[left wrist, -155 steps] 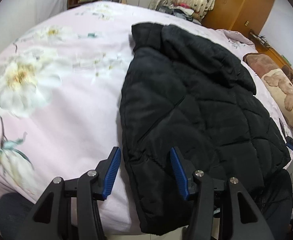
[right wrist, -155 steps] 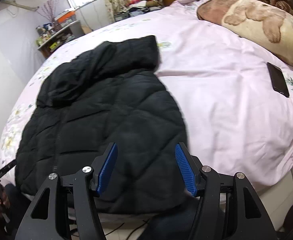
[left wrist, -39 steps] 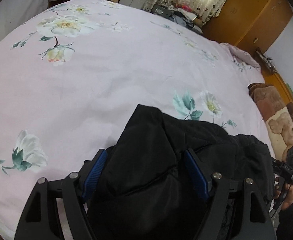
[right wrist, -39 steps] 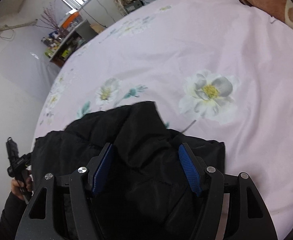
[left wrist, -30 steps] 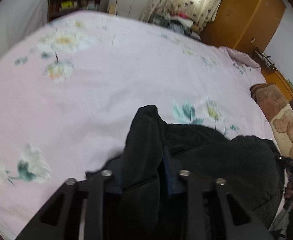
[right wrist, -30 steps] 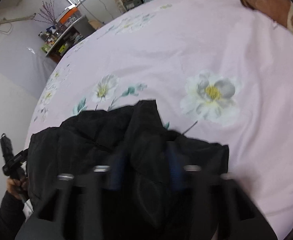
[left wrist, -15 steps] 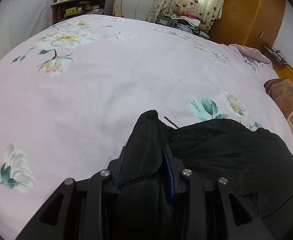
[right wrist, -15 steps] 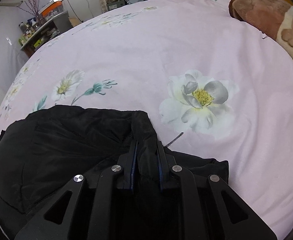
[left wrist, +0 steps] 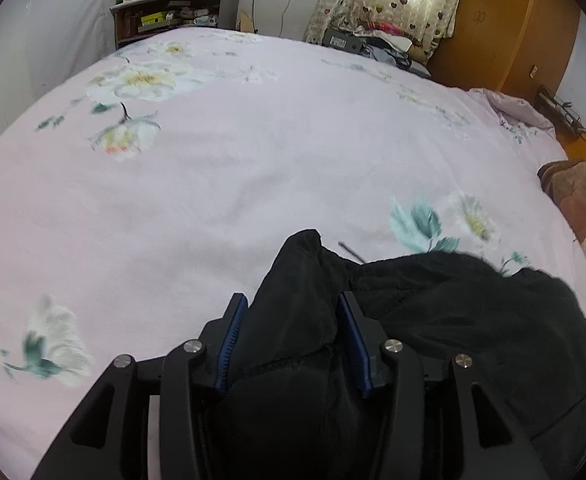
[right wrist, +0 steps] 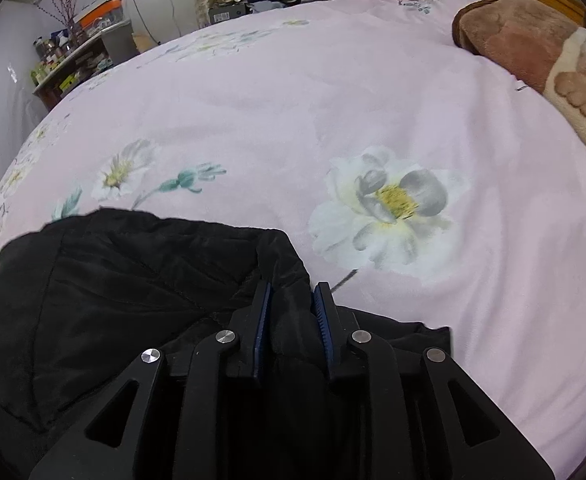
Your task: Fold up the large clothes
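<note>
In my left wrist view, my left gripper (left wrist: 293, 336) clenches a bunched fold of the black jacket (left wrist: 453, 320), which spreads toward 3 o'clock over the floral bed (left wrist: 253, 160). In my right wrist view, my right gripper (right wrist: 291, 312) pinches the jacket's (right wrist: 113, 280) edge, its bulk at 9 o'clock; a plush blanket (right wrist: 533, 40) lies at 2 o'clock.

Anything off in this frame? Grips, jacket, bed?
Nothing stands out. Left gripper and right gripper each clamp a fold of the black jacket, which lies bunched on the pink floral bedspread. No tears or spills visible.
</note>
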`<state>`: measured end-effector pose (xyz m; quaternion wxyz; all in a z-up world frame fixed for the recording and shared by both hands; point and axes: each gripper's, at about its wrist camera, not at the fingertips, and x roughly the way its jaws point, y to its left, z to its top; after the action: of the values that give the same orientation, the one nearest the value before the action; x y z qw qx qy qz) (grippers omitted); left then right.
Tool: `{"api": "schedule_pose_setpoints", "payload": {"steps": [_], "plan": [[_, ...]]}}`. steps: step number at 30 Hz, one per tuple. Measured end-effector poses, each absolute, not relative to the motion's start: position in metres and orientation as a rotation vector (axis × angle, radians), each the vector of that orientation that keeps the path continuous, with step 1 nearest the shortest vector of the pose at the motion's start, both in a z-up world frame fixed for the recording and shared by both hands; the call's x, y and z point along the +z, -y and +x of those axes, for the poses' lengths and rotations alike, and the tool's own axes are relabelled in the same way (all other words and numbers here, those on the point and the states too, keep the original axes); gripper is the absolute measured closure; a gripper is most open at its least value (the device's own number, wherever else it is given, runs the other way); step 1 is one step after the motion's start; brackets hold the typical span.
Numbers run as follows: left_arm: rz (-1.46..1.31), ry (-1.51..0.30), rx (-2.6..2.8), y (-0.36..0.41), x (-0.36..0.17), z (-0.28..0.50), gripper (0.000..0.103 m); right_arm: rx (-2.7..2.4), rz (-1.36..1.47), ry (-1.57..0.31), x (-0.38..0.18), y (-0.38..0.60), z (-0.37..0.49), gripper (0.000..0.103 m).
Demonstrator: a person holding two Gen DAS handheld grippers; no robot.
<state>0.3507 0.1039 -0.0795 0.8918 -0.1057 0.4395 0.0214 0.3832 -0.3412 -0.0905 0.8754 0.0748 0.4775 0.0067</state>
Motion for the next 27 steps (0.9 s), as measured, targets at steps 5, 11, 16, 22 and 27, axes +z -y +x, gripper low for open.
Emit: {"api": "schedule_pose_setpoints", "payload": {"steps": [5,11,16,22,27], "plan": [[-0.170,-0.816,0.046,-0.103,-0.030,0.335,0.054,0.012,0.150,-0.837,-0.025,0.348,0.356,0.067],[-0.125,-0.669,0.020,-0.068,0.019,0.312,0.054,0.160,0.116,-0.750,0.008,0.306,0.322,0.063],[-0.178,-0.691,-0.117,-0.026,0.013,0.299,0.053,0.164,0.097,-0.813,-0.027,0.287,0.328,0.063],[-0.034,-0.831,-0.236,0.034,-0.058,0.313,0.051,0.081,0.101,-0.893,-0.073,0.298,0.342,0.063],[-0.110,-0.847,-0.233,0.026,-0.076,0.332,0.051,0.075,0.073,-0.883,-0.088,0.297,0.347,0.063]]}}
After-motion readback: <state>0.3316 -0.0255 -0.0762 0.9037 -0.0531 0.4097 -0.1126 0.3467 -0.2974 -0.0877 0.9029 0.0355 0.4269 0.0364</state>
